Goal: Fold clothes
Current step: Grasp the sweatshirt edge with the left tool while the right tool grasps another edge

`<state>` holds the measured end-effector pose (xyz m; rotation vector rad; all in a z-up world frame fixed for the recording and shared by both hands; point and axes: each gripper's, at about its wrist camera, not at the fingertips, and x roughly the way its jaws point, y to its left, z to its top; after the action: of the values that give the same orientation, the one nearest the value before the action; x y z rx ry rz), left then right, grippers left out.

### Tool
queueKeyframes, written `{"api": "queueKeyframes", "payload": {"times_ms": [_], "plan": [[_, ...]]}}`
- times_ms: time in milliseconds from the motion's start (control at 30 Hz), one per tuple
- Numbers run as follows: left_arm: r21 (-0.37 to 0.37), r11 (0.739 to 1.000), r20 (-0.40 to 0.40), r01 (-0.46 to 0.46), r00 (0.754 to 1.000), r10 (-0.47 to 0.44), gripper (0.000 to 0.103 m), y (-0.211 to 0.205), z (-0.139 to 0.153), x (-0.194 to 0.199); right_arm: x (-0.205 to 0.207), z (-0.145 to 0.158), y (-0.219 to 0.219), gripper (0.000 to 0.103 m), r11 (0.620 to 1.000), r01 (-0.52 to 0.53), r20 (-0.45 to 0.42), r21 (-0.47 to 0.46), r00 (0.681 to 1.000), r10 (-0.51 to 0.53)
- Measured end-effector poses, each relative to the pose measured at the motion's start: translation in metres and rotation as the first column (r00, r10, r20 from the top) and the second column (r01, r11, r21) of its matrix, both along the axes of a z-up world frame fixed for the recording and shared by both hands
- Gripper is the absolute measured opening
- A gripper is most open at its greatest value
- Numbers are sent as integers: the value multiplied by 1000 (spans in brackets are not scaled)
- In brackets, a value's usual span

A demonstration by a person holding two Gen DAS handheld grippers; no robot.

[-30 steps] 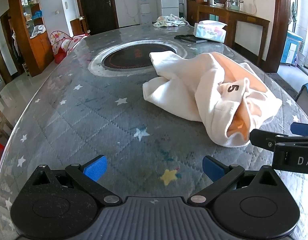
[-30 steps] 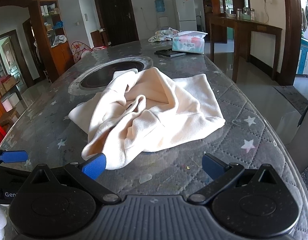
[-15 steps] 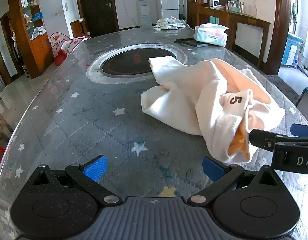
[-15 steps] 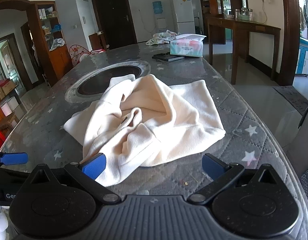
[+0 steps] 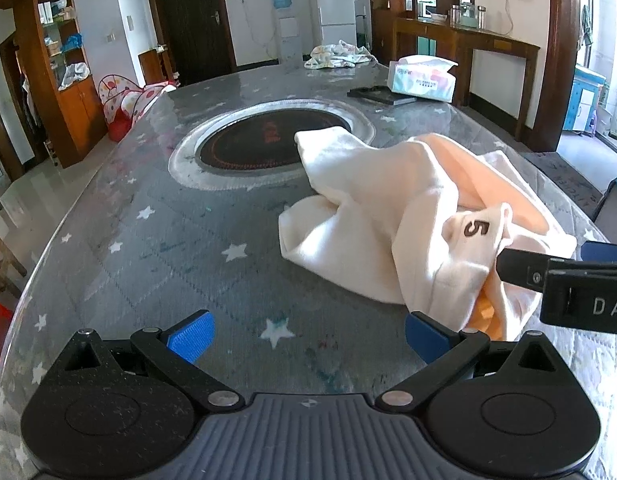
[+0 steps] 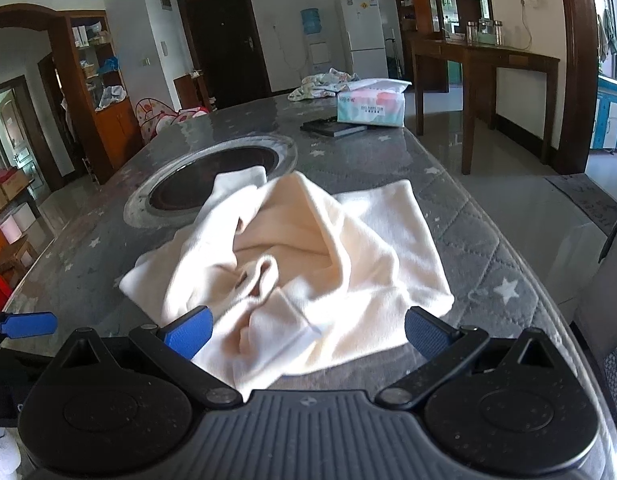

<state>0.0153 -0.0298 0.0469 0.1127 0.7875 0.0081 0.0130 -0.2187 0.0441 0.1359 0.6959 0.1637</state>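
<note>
One cream garment (image 5: 392, 216) lies crumpled on the table (image 5: 156, 248), a grey quilted top printed with stars, toward its right edge; a tab marked "5" (image 5: 475, 229) sticks up from the heap and an orange lining shows inside its folds. In the right wrist view the same garment (image 6: 308, 256) spreads between the round dark inset (image 6: 212, 176) at the table's middle and the right edge, its far tip overlapping the inset's rim. Two grippers are in view. The left gripper (image 5: 308, 338) is released, its two blue-tipped fingers spread wide over bare table with nothing between them, the right-hand tip just beside the garment's near hem. The right gripper (image 6: 306, 332) is likewise spread wide and grips nothing, with the near folds of the garment lying between and under its fingers. At the table's far end sit one tissue box (image 5: 422, 80), one flat dark object (image 5: 380, 95) beside it, and one patterned cloth bundle (image 5: 337, 54). The left half of the table, from the inset to the near left edge, is bare, while the strip between garment and right edge is narrow.
</note>
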Motion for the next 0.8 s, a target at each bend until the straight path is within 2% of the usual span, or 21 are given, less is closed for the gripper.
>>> {"api": "queueKeyframes", "payload": {"times_ms": [233,433,600,800], "plan": [[4,1000,28,15,999,-15,103,-4,7,14,17,9,-4,96,999,7,18,34,1000,-8],[-14,999,70,37,997,-36,102,-7,19,27,39,17,-12,88,999,35,43,24,998,-36],[-40,997,105,71,992,-67,101,-14,31,39,63,20,-19,78,999,36,42,-14,998,-36],[-90,990,126,104,988,-93,95,-20,42,58,78,10,-14,61,998,-36,17,-52,999,37]]}}
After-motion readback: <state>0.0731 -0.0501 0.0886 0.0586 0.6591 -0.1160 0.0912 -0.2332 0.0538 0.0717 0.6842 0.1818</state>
